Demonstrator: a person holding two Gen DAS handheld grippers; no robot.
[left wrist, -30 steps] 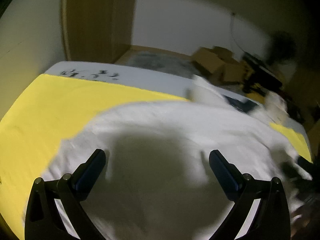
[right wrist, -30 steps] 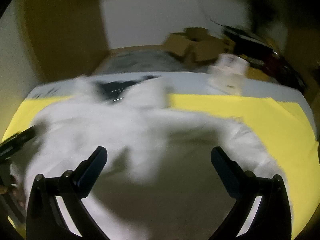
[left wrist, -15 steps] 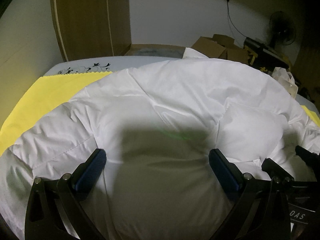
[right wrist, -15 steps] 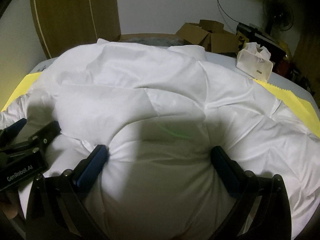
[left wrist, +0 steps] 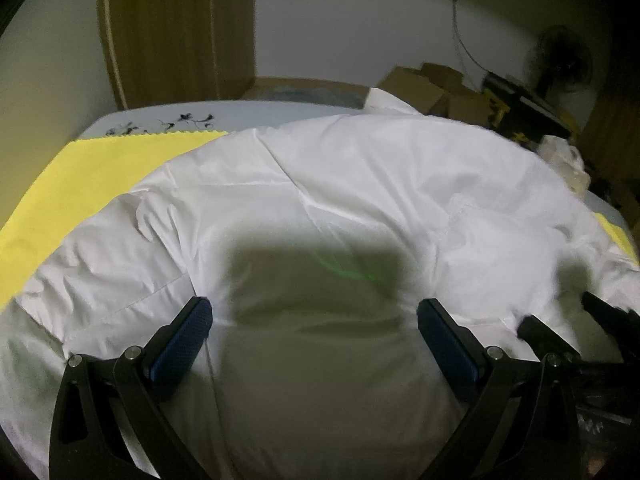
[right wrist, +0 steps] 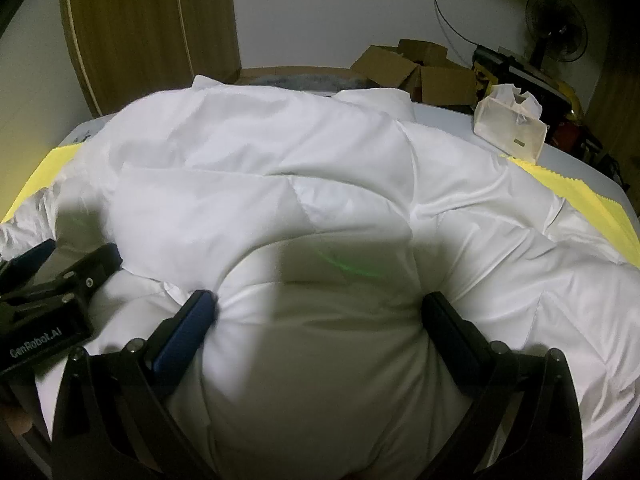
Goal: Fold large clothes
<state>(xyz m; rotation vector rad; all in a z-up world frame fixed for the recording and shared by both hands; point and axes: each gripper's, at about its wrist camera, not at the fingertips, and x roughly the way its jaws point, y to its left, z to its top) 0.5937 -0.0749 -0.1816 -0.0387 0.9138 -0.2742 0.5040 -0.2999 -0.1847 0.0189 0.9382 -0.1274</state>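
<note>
Compared with one second ago, the white padded garment [left wrist: 360,184] is not a blurred, low shape any more: it now lies puffed up and spread over the table, and it covers most of the yellow cloth [left wrist: 80,184], which shows only at the left side and as a thin strip at the right. Since half a second ago the scene is almost the same; only the folds moved a little. The left gripper [left wrist: 316,314] is low over the near part of the garment, its two blue-padded fingers [left wrist: 184,336] spread wide and their tips pressing into the fabric, with a bulge of it between them. The right gripper [right wrist: 320,304] stands the same way, wide apart, with its finger tips sunk in the soft fabric. The two tools are close side by side; each one is seen at the edge of the other's view. Behind the garment a tissue box [right wrist: 512,132] stands on the table, and cardboard boxes [right wrist: 404,66] are further back.
</note>
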